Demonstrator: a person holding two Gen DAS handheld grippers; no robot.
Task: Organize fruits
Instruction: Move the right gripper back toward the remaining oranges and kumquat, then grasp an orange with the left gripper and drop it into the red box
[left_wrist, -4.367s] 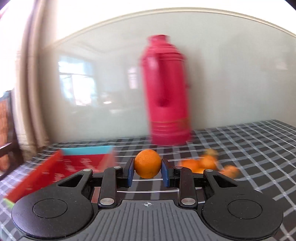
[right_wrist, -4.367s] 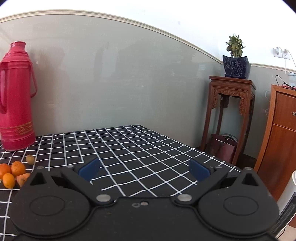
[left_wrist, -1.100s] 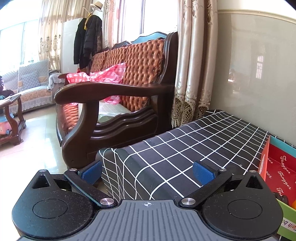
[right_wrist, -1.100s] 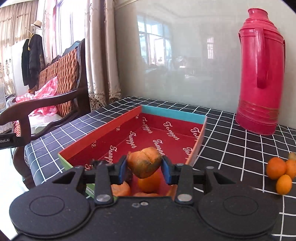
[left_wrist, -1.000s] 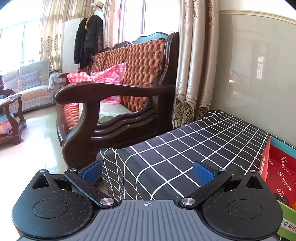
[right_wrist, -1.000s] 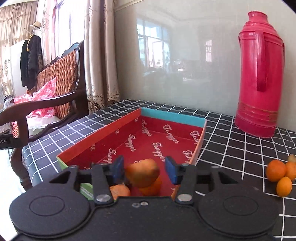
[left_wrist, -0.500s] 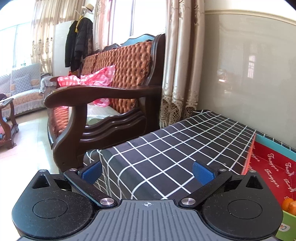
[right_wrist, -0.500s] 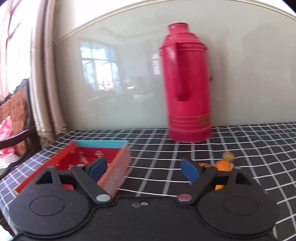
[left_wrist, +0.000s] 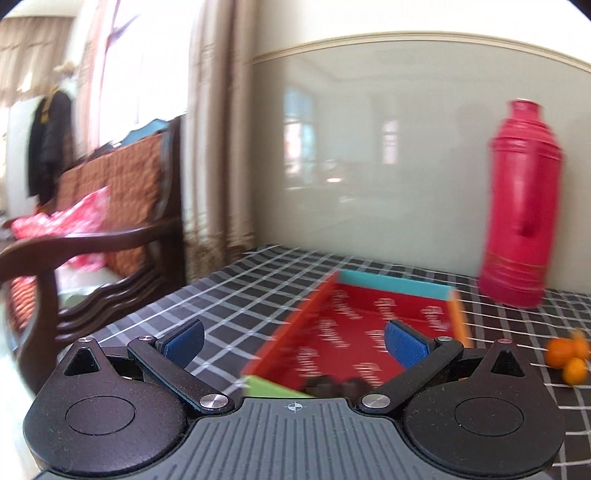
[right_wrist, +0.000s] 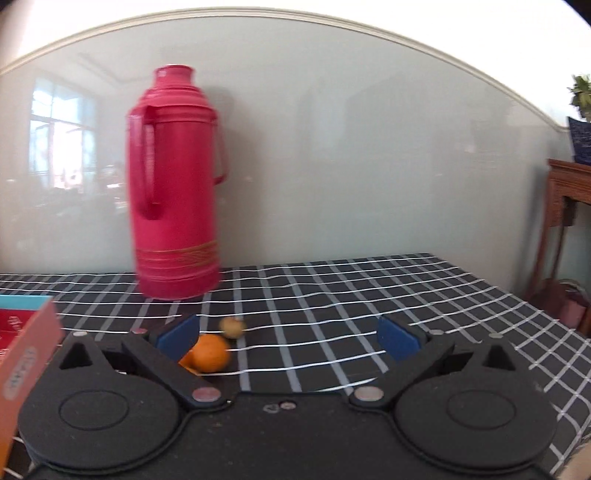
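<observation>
A red-lined box (left_wrist: 373, 325) lay open on the checked cloth, left of the red thermos (left_wrist: 519, 236). Small oranges (left_wrist: 567, 356) sat clustered in front of that thermos, outside the box.

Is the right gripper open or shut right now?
Open. The right gripper has its blue-padded fingers spread wide with nothing between them; the round orange fruit lies beyond on the tablecloth.

The right tool (right_wrist: 288, 338) hangs spread wide and empty above the checked bench (right_wrist: 369, 295). An orange (right_wrist: 210, 352) and a small yellowish fruit (right_wrist: 232, 327) lie before the red thermos (right_wrist: 173, 184).
</observation>
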